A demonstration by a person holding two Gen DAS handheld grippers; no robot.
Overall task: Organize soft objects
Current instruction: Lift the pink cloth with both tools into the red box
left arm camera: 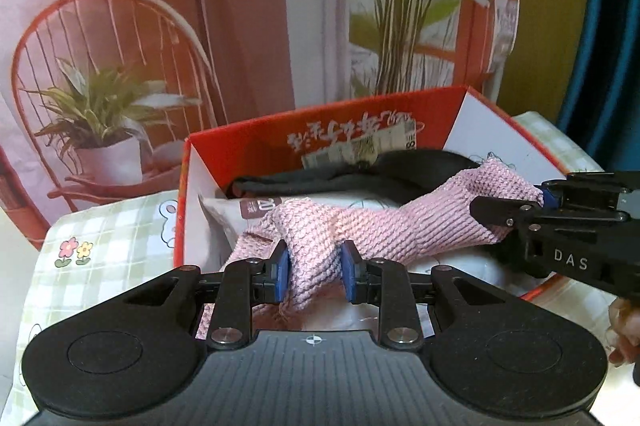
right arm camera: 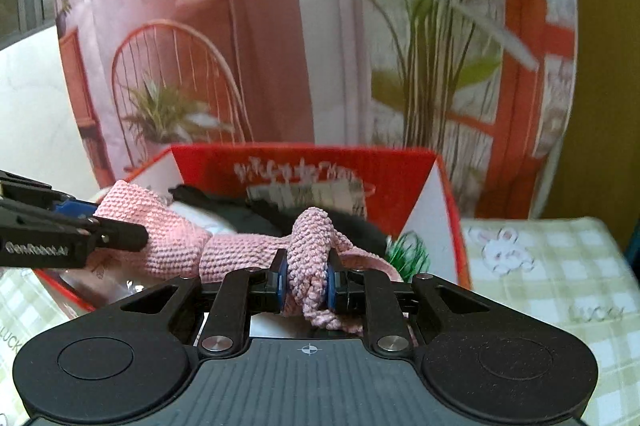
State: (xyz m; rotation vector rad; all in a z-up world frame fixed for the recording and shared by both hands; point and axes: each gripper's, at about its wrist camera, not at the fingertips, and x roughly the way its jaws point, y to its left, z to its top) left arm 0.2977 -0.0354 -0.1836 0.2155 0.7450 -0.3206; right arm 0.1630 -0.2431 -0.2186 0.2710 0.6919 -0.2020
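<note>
Already the red box looks well filled: a black cloth lies draped across the back of it, and white packets sit under that, one with a printed label I cannot read. So I judge the sorting to be well along, with the pink knit as the piece in hand and not yet laid down.

Both tools have it. The left gripper has its blue pads pressed onto a bunched fold of the knit, and the right gripper pinches the other end, where the cloth is rolled into a thick twist. Between them the knit hangs as a slack, crumpled band just above the box's contents, over its open top. Whether any part already rests on the packets I cannot tell.

What seems left is to lower or fold it in and let go. I see no other loose soft things waiting on the checked tablecloth, though much of it lies out of view.

The knit is a coarse, ribbed weave, pale pink, floppy, and it creases wherever it is squeezed. The black cloth looks smooth and thin. The box is stiff card, red outside and white on its inner side walls, with white lettering on the far wall. Behind it stands a printed backdrop of a chair and plants.
</note>
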